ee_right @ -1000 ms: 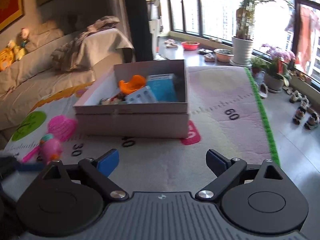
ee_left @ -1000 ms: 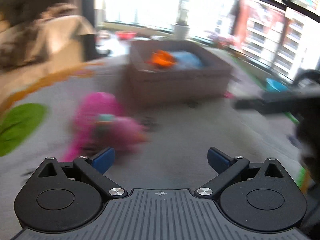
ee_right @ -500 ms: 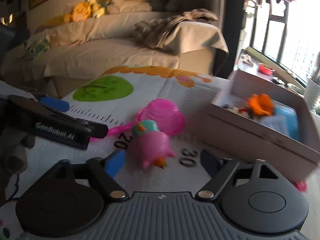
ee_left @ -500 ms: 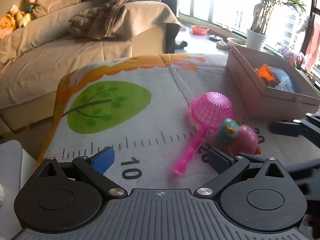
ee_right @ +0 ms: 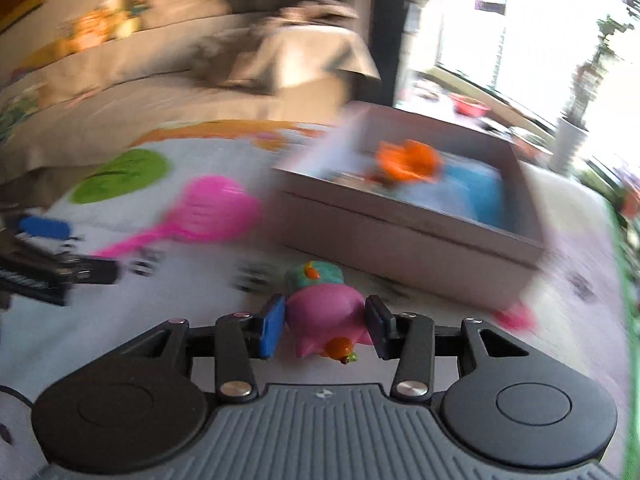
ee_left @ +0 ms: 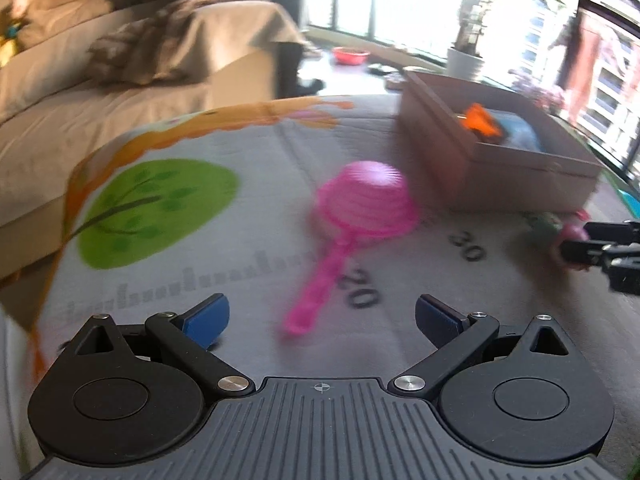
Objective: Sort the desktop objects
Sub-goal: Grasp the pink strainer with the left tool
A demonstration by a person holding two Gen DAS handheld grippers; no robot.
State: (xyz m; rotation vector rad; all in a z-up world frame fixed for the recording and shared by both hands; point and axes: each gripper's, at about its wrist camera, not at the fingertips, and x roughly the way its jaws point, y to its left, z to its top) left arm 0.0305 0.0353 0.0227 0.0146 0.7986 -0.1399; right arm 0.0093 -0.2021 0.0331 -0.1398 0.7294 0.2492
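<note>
My right gripper (ee_right: 325, 326) is shut on a pink toy bird (ee_right: 324, 316) with a teal head, just above the play mat. The bird and the right gripper also show at the right edge of the left wrist view (ee_left: 568, 236). A pink toy strainer (ee_left: 360, 208) lies on the mat, its handle pointing toward my left gripper (ee_left: 322, 316), which is open and empty just short of the handle's end. The strainer also shows in the right wrist view (ee_right: 208, 208). An open cardboard box (ee_right: 400, 236) stands beyond, holding an orange toy (ee_right: 408, 160) and a blue item (ee_right: 480, 188).
The play mat (ee_left: 248, 240) has a green tree print and ruler numbers. A sofa with a blanket (ee_left: 120, 80) runs along the left. A potted plant (ee_left: 464, 60) and a red bowl (ee_left: 352, 55) stand by the window behind the box.
My right gripper has closed on the pink bird, which stood free on the mat before. My left gripper has swung right so the strainer's handle lies between its open fingers.
</note>
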